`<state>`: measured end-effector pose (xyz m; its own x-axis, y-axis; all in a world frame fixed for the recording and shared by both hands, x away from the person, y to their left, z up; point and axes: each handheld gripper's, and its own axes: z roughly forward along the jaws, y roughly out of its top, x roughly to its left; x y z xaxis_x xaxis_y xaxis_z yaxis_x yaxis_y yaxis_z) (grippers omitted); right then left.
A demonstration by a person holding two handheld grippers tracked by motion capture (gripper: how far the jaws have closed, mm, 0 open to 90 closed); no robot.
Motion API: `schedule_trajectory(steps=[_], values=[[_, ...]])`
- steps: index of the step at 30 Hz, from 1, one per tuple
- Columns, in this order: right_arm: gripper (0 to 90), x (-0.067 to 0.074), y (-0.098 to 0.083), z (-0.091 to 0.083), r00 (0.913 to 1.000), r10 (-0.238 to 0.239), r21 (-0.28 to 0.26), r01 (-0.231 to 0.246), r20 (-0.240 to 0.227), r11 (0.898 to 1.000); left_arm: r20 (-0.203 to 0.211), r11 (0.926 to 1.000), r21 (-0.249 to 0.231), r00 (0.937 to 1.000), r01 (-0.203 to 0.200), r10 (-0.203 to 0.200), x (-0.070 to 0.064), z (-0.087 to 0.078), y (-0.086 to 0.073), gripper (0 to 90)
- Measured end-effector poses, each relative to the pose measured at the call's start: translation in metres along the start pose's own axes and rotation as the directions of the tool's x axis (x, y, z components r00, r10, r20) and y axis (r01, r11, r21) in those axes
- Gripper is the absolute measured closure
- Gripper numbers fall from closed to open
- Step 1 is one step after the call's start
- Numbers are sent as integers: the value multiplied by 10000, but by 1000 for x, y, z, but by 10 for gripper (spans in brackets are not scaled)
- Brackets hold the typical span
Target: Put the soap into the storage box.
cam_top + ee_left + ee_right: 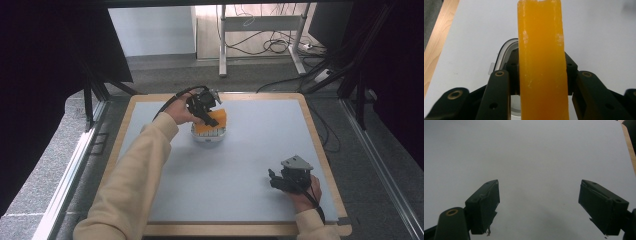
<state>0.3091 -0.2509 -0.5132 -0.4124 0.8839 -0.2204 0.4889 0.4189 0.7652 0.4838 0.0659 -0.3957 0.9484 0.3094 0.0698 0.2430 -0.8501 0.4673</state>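
Toward the far edge of the desk [260, 150], a little left of its middle, I have my left tool [204, 111] clamped on an orange sponge block [211, 121], its black jaws pressing the block's two broad faces. In the left gripper view the orange sponge block [541, 62] stands upright between those jaws, and right beneath it I can see the rim of a white container [501, 53]. From the high view the white container [209, 136] sits on the grey surface with the block at its top; I cannot tell whether the block touches it. My right tool [276, 180] rests near the desk's near right corner, well apart from the container, its jaws spread wide with only bare grey surface between them in the right gripper view.
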Motion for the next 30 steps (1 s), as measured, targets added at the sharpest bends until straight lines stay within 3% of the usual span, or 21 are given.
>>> schedule_trajectory(steps=[10, 20, 26, 30], values=[[176, 0, 0, 0, 10000, -19, 15, 19, 2, 10000, 117, 10000, -38, 9999, -51, 52, 13, 9, -7, 621], [176, -1, -1, 0, 10000, 34, 55, -34, 31, 10000, 422, 9987, -54, 9979, -499, 501, 24, 28, -10, 621], [176, -1, -1, 0, 10000, 25, 45, -25, 48, 10000, 517, 9970, 348, 9964, -690, 671, 28, 37, -15, 621], [176, 0, -1, 0, 10000, 10, 91, -10, 21, 10000, 702, 9967, 323, 9949, -746, 721, 28, 42, -17, 621]])
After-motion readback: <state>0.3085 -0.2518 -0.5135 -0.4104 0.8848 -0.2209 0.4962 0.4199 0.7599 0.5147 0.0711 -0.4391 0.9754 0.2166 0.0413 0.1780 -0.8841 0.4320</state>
